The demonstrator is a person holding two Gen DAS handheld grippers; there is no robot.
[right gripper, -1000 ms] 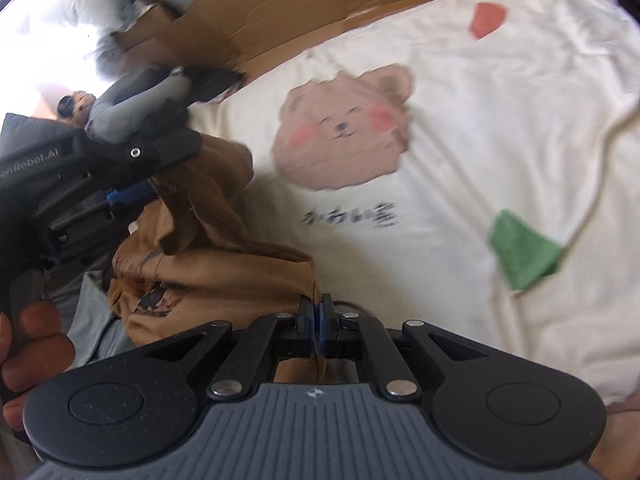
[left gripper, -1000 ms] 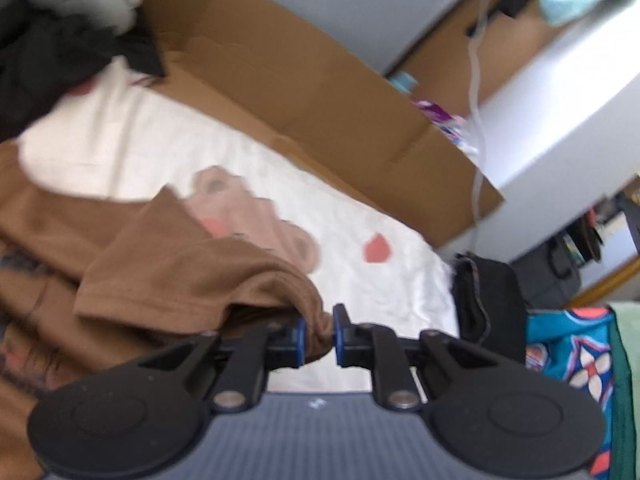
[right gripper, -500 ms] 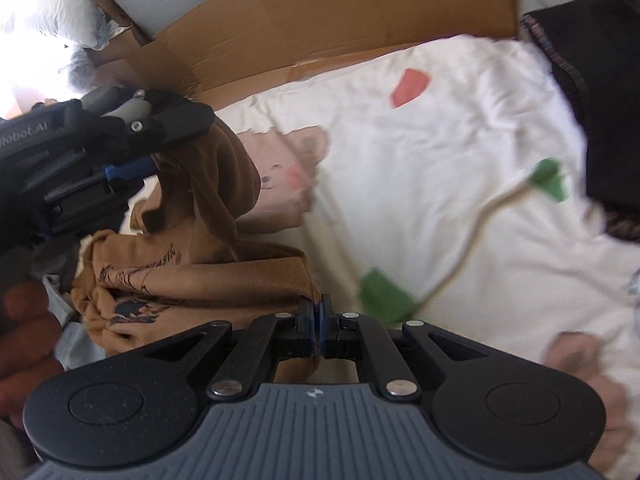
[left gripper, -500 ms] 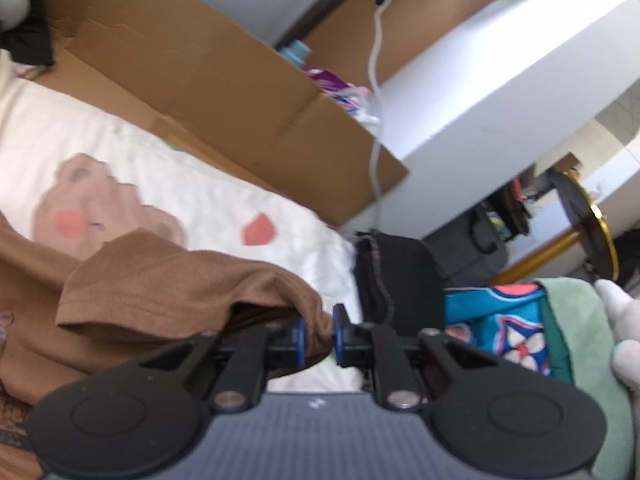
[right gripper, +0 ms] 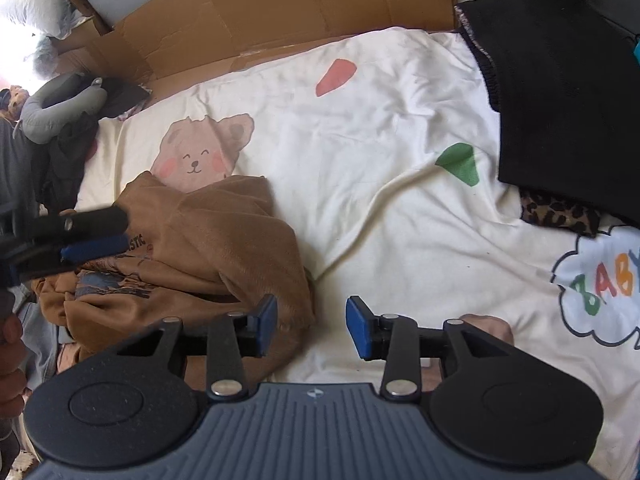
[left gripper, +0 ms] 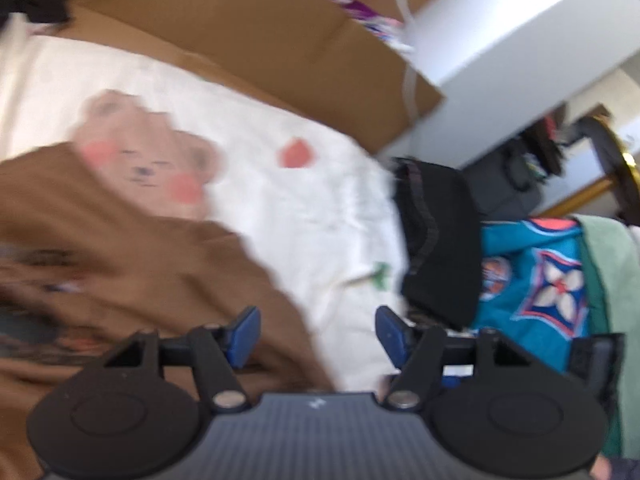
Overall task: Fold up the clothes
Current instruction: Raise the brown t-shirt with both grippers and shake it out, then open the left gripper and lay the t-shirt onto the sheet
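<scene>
Now both grippers have let go of the crumpled brown cotton T-shirt [right gripper: 208, 248], which a second ago each held pinched in closed fingers. On the left gripper [left gripper: 316, 334] the jaws are opening; its 2 blue-padded fingers [left gripper: 244, 332] stand well apart, with an edge of the brown cloth lying under the gap but no pad pressing on it. On the right gripper [right gripper: 311, 326] the jaws are opening too; the shirt's hem lies beside its left finger [right gripper: 266, 322], and only the sheet shows between the pads. Earlier the shirt hung lifted between the 2 tools; it now lies in a loose heap on the cream bedsheet with a pink bear print [right gripper: 360, 128], partly covering the bear's lower edge. A black folded garment [right gripper: 560, 100] rests at the sheet's right side, well apart from the shirt. Flattened brown cardboard [right gripper: 280, 8] lines the far edge of the bed.
</scene>
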